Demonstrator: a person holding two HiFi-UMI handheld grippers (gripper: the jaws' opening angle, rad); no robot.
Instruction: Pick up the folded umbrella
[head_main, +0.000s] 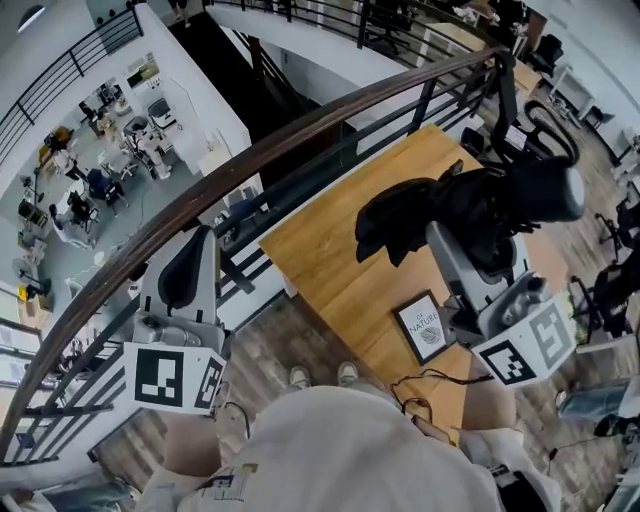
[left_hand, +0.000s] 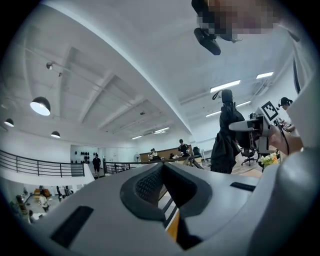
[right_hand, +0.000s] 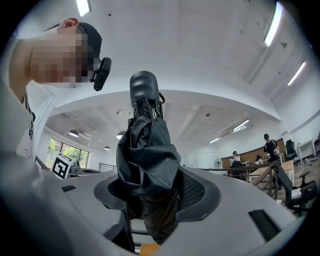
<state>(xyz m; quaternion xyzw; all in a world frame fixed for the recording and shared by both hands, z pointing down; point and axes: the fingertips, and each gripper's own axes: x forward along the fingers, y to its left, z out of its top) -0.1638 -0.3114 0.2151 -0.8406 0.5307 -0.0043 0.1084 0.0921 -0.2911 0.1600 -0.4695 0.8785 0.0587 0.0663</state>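
Observation:
The folded black umbrella (head_main: 410, 215) is lifted above the wooden table (head_main: 330, 270), and my right gripper (head_main: 445, 215) is shut on its bunched fabric. Its rounded handle (head_main: 548, 190) points right. In the right gripper view the umbrella (right_hand: 147, 155) stands upright between the pads (right_hand: 192, 192), handle on top. My left gripper (head_main: 190, 250) hangs at the left over the railing, apart from the umbrella. Its jaws meet at the tips with nothing between them (left_hand: 162, 172). The left gripper view shows the umbrella (left_hand: 226, 137) hanging off to the right.
A brown-topped railing (head_main: 250, 160) crosses in front of me, with an open drop to a lower floor on the left. A framed print (head_main: 424, 327) lies on the table's near end beside a thin cable (head_main: 430, 385). Office chairs (head_main: 545, 130) stand beyond the table.

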